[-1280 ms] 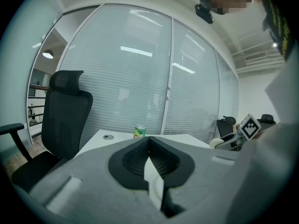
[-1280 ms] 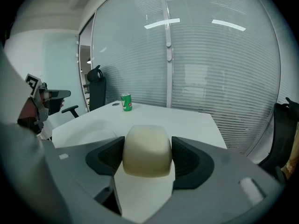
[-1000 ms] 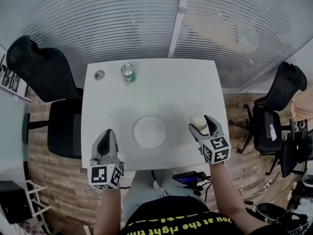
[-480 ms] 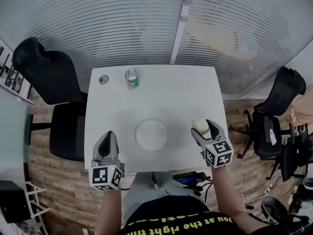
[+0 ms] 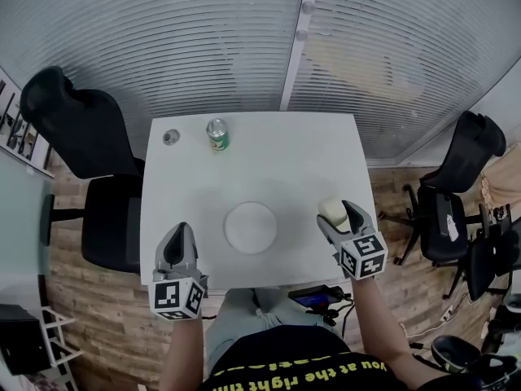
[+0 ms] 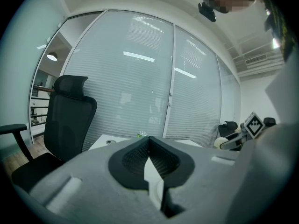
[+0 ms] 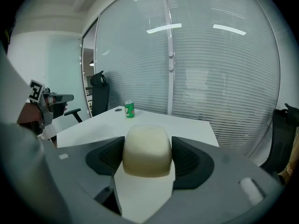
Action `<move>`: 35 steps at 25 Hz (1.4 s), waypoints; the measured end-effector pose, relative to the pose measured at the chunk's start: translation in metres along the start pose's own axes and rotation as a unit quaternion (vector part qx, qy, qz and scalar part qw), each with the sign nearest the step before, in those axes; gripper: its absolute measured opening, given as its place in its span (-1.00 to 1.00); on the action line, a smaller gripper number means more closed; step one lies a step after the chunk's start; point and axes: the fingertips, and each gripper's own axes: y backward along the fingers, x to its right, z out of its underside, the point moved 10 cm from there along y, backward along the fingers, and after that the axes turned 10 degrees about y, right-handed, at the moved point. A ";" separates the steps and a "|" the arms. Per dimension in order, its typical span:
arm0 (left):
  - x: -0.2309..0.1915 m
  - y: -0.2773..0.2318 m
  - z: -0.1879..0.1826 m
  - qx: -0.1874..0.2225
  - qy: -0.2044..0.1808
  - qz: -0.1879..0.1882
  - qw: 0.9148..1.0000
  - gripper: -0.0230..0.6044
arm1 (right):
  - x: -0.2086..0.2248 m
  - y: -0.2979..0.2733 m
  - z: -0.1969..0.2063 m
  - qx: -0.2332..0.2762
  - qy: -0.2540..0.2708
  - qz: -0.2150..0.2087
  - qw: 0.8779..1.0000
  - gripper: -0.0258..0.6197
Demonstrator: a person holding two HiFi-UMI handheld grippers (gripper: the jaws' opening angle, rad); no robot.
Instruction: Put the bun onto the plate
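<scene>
Right claw (image 7: pixel 147 162) is closed on the bun (image 7: pixel 146 149): both dark pads press its pale flanks, the jaws are held about a bun's width apart, and the rounded top stands up between them. From the head view I judge the task barely past the pickup; the bun (image 5: pixel 330 209) sits in that claw (image 5: pixel 336 213) over the right part of the worktop (image 5: pixel 277 161), and I cannot tell whether it rests on the surface or hangs just clear of it. What is left is the carry and the release, since the plate (image 5: pixel 250 227) lies bare to the left of the right claw, well apart from it and roughly between my two claws. Left claw (image 6: pixel 149 157) has its jaws together at the tips with nothing between them, and it hovers (image 5: pixel 180 239) at the near left edge, idle. Far ahead and to the left of the right claw stands a green can (image 5: pixel 216 134), beside a small round thing (image 5: pixel 170 137) that I cannot identify.
</scene>
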 end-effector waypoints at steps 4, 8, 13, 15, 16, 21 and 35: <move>-0.001 0.001 0.002 0.002 0.003 -0.006 1.000 -0.93 | 0.000 -0.002 -0.001 -0.001 0.003 -0.004 1.000 0.08; -0.004 0.005 0.004 0.004 0.006 -0.014 1.000 -0.93 | -0.003 -0.005 -0.003 -0.001 0.008 -0.012 1.000 0.08; -0.006 0.013 0.004 0.009 0.009 -0.027 1.000 -0.93 | -0.008 -0.012 -0.008 0.002 0.016 -0.028 0.999 0.08; -0.008 0.017 0.004 0.011 0.010 -0.034 0.999 -0.93 | -0.011 -0.015 -0.010 0.002 0.019 -0.034 0.999 0.08; -0.009 0.019 0.004 0.012 0.011 -0.037 0.999 -0.93 | -0.012 -0.017 -0.011 0.002 0.021 -0.037 0.999 0.08; -0.018 0.033 0.007 0.017 0.016 -0.061 0.998 -0.93 | -0.023 -0.027 -0.017 0.005 0.032 -0.058 0.998 0.08; -0.033 0.068 0.008 0.029 0.022 -0.107 0.994 -0.93 | -0.053 -0.049 -0.036 0.013 0.060 -0.110 0.992 0.08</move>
